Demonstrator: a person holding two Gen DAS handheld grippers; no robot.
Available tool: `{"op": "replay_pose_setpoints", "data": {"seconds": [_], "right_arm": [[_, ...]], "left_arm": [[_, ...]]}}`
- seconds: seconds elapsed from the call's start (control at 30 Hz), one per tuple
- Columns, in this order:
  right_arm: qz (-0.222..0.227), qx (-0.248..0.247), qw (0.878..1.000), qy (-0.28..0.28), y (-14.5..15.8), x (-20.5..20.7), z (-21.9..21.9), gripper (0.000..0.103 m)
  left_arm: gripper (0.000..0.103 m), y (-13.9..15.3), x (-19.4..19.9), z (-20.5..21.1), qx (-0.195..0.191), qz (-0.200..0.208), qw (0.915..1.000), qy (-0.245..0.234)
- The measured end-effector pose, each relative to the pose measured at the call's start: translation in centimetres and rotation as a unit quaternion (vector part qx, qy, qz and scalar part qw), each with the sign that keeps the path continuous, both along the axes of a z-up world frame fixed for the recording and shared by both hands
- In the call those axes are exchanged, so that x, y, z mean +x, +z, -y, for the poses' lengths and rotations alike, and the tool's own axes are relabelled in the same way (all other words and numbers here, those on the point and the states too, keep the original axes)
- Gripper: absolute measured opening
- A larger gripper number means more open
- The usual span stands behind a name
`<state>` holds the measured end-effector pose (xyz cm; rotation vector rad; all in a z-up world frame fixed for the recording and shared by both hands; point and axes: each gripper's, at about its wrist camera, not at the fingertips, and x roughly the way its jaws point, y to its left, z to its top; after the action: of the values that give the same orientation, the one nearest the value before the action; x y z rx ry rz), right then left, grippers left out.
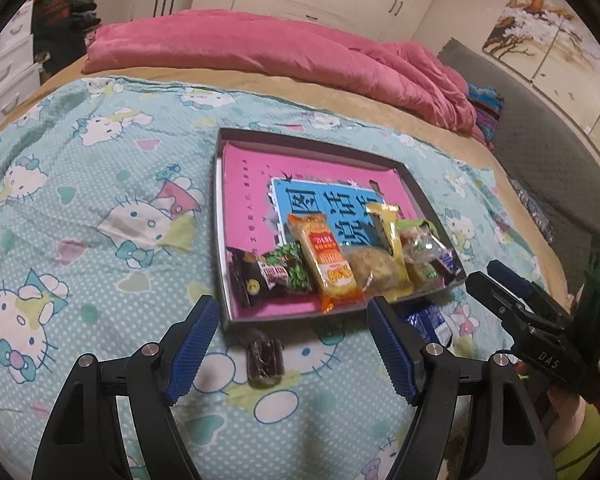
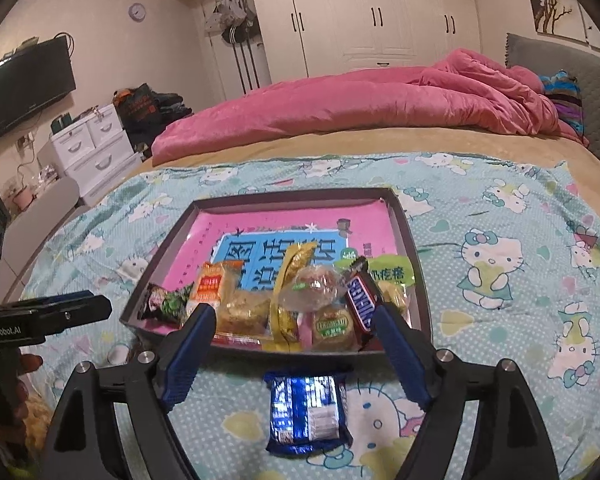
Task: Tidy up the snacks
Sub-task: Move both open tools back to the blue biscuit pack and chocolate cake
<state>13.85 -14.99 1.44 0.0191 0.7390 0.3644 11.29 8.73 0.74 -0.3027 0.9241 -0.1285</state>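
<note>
A dark-rimmed tray (image 1: pixel 300 138) (image 2: pixel 292 196) with a pink bottom lies on the Hello Kitty sheet. Several wrapped snacks lie along its near edge, among them an orange pack (image 1: pixel 328 258) (image 2: pixel 212 284) and a Snickers bar (image 2: pixel 362 300). A small dark wrapped snack (image 1: pixel 265 362) lies on the sheet between the fingers of my open, empty left gripper (image 1: pixel 292 322). A blue pack (image 2: pixel 306 414) (image 1: pixel 428 322) lies on the sheet between the fingers of my open, empty right gripper (image 2: pixel 294 330), in front of the tray.
A pink duvet (image 1: pixel 268 50) (image 2: pixel 360 104) is bunched across the far side of the bed. A grey headboard (image 1: pixel 548 160) is at the right. White drawers (image 2: pixel 92 148) and a TV (image 2: pixel 24 88) stand left of the bed.
</note>
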Motion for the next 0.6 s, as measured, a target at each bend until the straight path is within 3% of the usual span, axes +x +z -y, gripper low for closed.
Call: {"op": "replay_pose_setpoints", "data": {"seconds": [0.13,0.6], "right_arm": [[-0.006,-0.01,1.0,0.013,-0.7,-0.6,0.1,0.089],[-0.072,-0.033,0.997,0.02,-5.1,-0.9,0.6,0.089]], "left_arm": [[0.078,-0.5,-0.4,0.5,0.004,-0.008,1.0,-0.004],[0.078,-3.8,-0.7,0.9,0.019,-0.065,0.9976,0.013]]}}
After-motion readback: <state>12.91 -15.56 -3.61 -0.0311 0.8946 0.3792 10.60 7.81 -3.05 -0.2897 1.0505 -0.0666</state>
